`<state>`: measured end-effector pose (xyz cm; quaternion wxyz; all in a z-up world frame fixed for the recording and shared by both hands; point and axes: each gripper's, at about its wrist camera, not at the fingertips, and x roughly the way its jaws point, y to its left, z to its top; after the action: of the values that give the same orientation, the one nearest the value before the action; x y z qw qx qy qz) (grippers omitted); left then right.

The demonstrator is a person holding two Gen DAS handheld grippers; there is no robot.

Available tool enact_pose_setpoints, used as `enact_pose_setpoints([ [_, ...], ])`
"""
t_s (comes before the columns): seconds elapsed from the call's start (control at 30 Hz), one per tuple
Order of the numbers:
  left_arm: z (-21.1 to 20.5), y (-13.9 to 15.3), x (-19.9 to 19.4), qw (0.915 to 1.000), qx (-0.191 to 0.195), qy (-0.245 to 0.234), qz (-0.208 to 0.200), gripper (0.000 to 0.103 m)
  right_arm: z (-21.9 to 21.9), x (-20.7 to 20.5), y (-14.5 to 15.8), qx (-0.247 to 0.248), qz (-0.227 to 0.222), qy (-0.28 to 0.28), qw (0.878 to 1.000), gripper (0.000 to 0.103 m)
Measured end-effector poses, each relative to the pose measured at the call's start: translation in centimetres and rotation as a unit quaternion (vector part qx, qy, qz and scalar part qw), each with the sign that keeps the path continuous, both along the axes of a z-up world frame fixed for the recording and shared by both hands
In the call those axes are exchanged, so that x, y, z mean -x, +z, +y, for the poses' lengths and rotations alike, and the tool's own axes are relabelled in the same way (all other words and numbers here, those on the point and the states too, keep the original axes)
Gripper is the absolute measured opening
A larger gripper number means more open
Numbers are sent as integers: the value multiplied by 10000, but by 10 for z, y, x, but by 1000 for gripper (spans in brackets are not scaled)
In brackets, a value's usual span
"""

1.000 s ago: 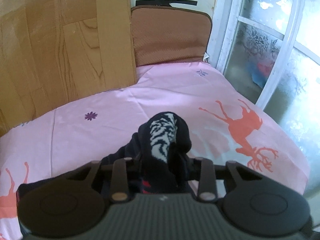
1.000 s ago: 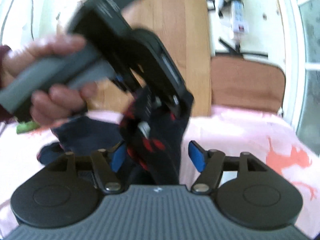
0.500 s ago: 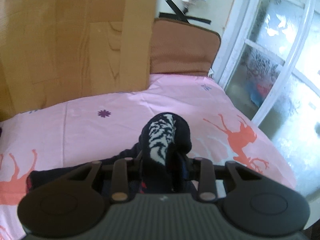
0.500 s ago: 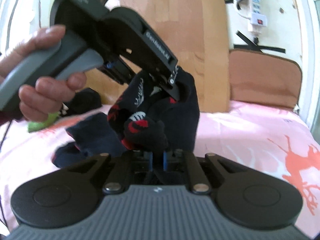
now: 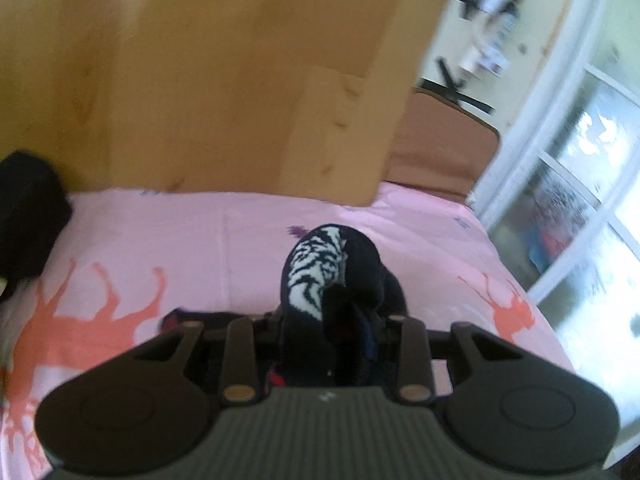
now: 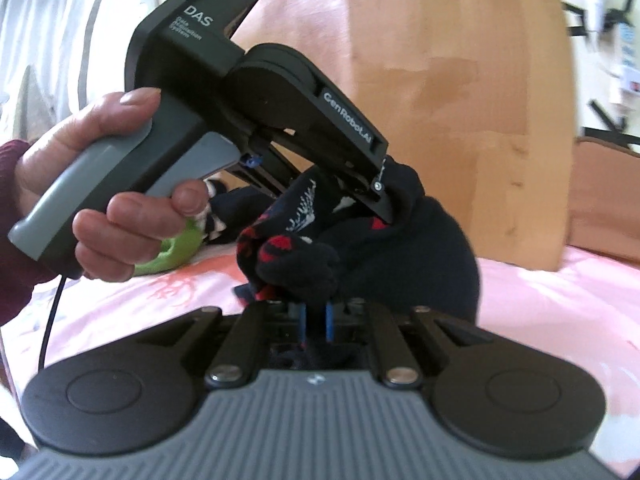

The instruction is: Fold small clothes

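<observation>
A dark navy sock [image 5: 352, 276] with a white zebra-like patch and red marks is held up between both grippers above the pink bed sheet [image 5: 200, 240]. My left gripper [image 5: 326, 332] is shut on one end of it; its fingers are hidden by the fabric. In the right wrist view the sock [image 6: 400, 248] bunches in front of my right gripper [image 6: 316, 316], whose blue pads are pressed close together on it. The left gripper [image 6: 380, 200] shows there from the side, held by a hand, its tip buried in the sock.
A wooden headboard [image 5: 200, 80] and a brown cushion [image 5: 440, 148] stand at the back. A window [image 5: 580, 200] is on the right. More dark clothes [image 5: 24, 216] lie at the left, beside a green item [image 6: 176, 252] and striped clothing.
My right gripper has closed on the sock; it was open a second ago. The left gripper has swung leftward, so the headboard fills more of its view. The sock stays lifted.
</observation>
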<state>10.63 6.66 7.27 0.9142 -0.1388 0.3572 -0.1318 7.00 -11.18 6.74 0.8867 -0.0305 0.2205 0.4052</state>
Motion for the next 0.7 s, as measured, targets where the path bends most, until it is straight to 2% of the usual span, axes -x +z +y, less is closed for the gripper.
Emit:
enact_pose_setpoints([
  [0.27,46,-48,-11,9975,365,464,392,34,38,-10,-29,346,514,275,9977,13],
  [0.4,61,-70,-10,9952,627,579,483,38,38,-11,-36,341,771,496,9952,22],
  [0.47,66,-75,-5,9948,737,584,402,40,24,-14,-30,28,1042,709,9920,26],
  [0.57,69,-78,0,9947,717,664,313,51,-14,-36,-18,-1061,1776,790,9752,26],
  [0.63,73,-83,2,9943,776,678,259,52,-31,-57,-11,-1375,1876,293,9721,26],
  [0.7,75,-85,3,9930,903,718,240,53,-32,-82,-7,-1173,1825,-227,9759,28],
])
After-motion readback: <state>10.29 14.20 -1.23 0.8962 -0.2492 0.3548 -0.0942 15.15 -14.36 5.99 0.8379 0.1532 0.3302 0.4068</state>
